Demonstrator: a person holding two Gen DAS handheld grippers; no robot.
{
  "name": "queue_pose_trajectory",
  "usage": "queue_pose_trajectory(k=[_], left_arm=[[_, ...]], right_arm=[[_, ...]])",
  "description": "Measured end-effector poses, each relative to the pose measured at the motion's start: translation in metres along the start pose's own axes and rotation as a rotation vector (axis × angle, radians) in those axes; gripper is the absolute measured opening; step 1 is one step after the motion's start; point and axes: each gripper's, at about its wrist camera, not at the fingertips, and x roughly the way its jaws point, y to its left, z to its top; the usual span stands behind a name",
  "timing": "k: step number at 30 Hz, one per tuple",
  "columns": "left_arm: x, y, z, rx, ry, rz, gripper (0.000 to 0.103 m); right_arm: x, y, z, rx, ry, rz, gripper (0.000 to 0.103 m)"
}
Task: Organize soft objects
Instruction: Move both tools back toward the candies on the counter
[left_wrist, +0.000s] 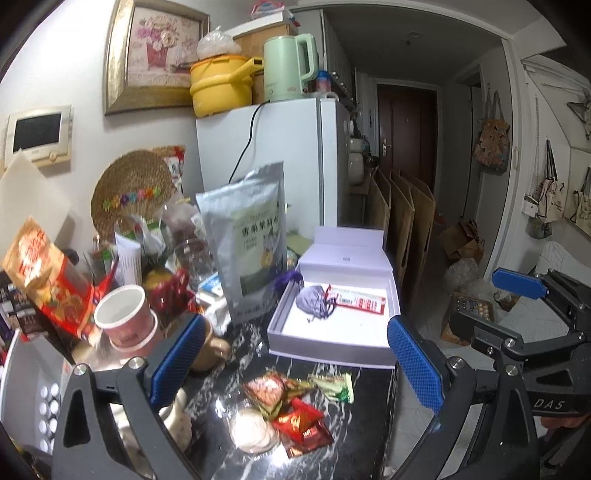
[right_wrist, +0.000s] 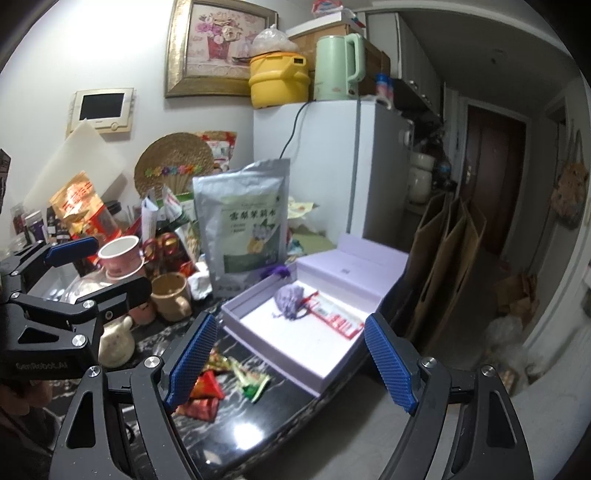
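An open lilac box (left_wrist: 284, 315) (right_wrist: 258, 334) sits on the dark marble counter. Inside lie a purple drawstring pouch (left_wrist: 314, 301) (right_wrist: 290, 299) and a red-and-white packet (left_wrist: 358, 299) (right_wrist: 338, 319). Several small snack packets (left_wrist: 295, 410) (right_wrist: 207, 391) lie on the counter in front of the box, red, green and a white round one. My left gripper (left_wrist: 295, 354) is open and empty above these packets. My right gripper (right_wrist: 291, 354) is open and empty over the box's near edge; it also shows at the right of the left wrist view (left_wrist: 517, 282).
A tall silver pouch (left_wrist: 251, 240) (right_wrist: 243, 218) stands left of the box. Cups (left_wrist: 125, 317) (right_wrist: 122, 258), a tan mug (right_wrist: 171, 295), red bags and jars crowd the counter's left. A white fridge (left_wrist: 295, 155) stands behind. The counter edge drops to the floor at right.
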Motion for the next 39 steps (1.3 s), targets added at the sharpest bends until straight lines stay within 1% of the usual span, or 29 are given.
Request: queue_pose_trajectory(k=[8,17,22,25,33,39], left_arm=[[0.003,0.008,-0.032,-0.05,0.056,0.007,0.1],[0.015,0.022,-0.066,-0.114,0.137,0.003,0.1],[0.025,0.028,-0.081,-0.135,0.168,0.006,0.1],[0.032,0.031,-0.09,-0.15,0.19,0.011,0.1],[0.063,0.041,-0.118,-0.196,0.281,0.022,0.1],[0.087,0.05,-0.136,-0.207,0.334,0.08,0.1]], right_arm=[[0.006,0.013,-0.031,0.001,0.036,0.049,0.083],[0.024,0.022,-0.064,0.033,0.11,0.116,0.083],[0.036,0.023,-0.078,0.052,0.148,0.146,0.083],[0.044,0.022,-0.085,0.061,0.171,0.153,0.083],[0.071,0.02,-0.103,0.07,0.24,0.15,0.083],[0.091,0.016,-0.114,0.084,0.298,0.154,0.083]])
